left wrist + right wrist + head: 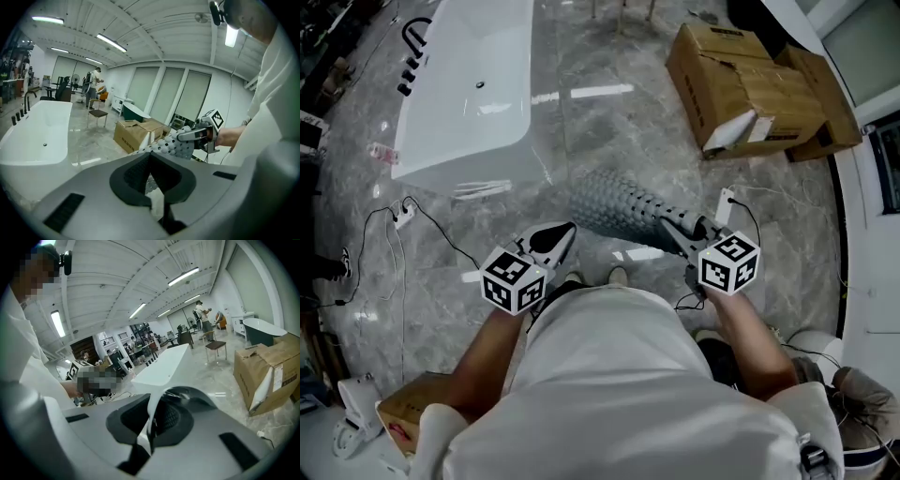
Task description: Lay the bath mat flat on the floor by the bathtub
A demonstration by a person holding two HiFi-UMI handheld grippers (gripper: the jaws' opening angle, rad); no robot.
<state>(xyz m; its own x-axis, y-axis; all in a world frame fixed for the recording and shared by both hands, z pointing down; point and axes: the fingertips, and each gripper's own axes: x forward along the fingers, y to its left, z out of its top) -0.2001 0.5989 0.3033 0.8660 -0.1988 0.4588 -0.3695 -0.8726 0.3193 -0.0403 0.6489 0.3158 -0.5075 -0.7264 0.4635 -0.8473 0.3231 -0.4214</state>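
The grey, bumpy bath mat [614, 208] hangs bunched between my two grippers, above the marble floor and in front of my feet. My right gripper [668, 226] is shut on its right end; in the right gripper view a thin pale edge of the mat [151, 416] runs between the closed jaws. My left gripper [564, 234] is shut on the mat's left end, and in the left gripper view the mat [176, 144] stretches from its jaws across to the right gripper [199, 133]. The white bathtub [469, 84] stands ahead on the left.
Cardboard boxes [750, 84] lie ahead on the right. Cables and a power strip [403, 216] trail on the floor to the left of me. A small box [408, 412] sits behind on the left. A chair [97, 115] and people [96, 79] are far off.
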